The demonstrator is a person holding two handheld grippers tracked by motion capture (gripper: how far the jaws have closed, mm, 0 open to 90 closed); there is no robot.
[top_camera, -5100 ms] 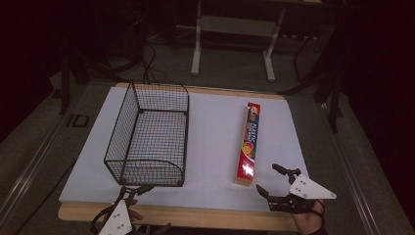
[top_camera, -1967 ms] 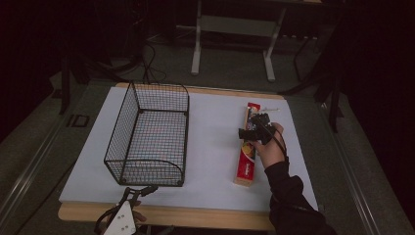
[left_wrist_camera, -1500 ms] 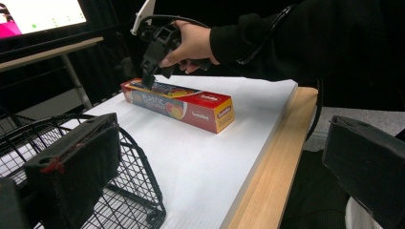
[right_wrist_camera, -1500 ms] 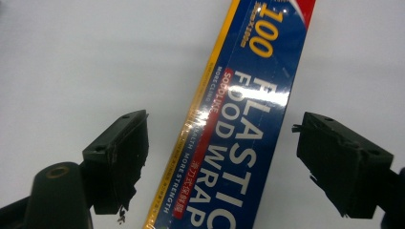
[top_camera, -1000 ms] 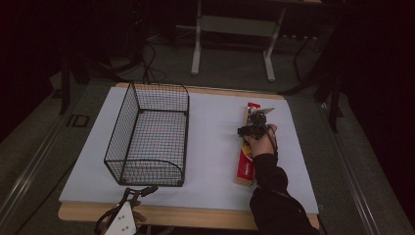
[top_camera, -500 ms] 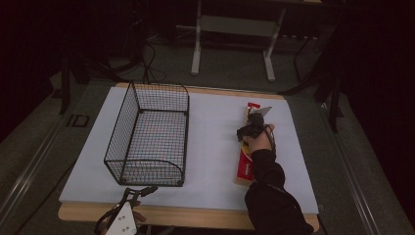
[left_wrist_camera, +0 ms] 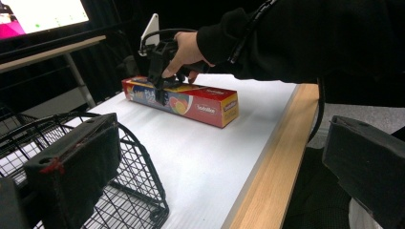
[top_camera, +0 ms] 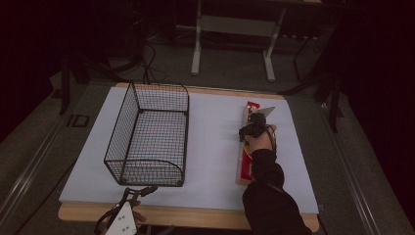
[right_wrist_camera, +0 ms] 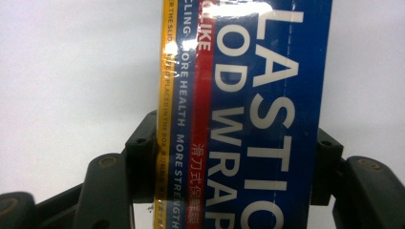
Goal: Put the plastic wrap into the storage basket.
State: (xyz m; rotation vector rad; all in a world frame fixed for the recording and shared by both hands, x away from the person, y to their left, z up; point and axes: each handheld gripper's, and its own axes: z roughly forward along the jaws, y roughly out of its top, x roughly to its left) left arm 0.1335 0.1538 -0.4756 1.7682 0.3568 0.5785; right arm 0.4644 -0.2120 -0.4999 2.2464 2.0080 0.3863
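Now the right tool [top_camera: 251,128] is seen farther up the box [top_camera: 246,161] than half a second ago, near its far end. The sleeved right arm is stretched forward, the hand [top_camera: 262,139] bent down, and the jaws are closed on both sides of the box. The left tool [top_camera: 128,211] is held wide at the tabletop's [top_camera: 210,161] near edge, beside the basket [top_camera: 147,134]. The long red-and-blue wrap box is laid flat on the tabletop's right side.

A black sleeve [top_camera: 266,196] is worn behind the black right gripper [top_camera: 252,128], which is topped by a grey three-cornered plate [top_camera: 264,111]
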